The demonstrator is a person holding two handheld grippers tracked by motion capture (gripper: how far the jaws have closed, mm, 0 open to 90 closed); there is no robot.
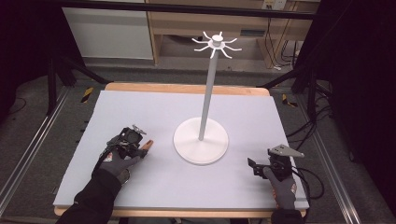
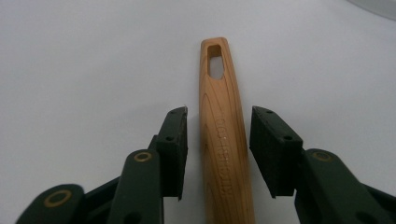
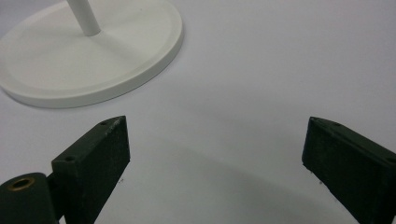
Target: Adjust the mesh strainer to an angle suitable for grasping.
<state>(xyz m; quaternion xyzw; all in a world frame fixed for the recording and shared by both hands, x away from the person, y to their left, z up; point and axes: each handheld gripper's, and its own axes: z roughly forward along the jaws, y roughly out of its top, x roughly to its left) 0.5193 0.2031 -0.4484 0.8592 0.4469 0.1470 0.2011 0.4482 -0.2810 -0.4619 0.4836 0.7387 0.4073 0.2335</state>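
Wooden handle (image 2: pixel 223 140) lies between left hand-held gripper (image 2: pixel 218 144) pads, untouched.

- Wooden handle (image 2: pixel 224 140): light, grained wood, slim and gently tapered, with a slotted hole near its far end.
- It lies flat on the pale table sheet (image 2: pixel 84 60), letters stamped along its length.
- In the high view, its tip (image 1: pixel 147 145) points toward the white stand's base (image 1: pixel 201 151).

Black sleeves, grey-black gloves, seemingly red-trimmed.
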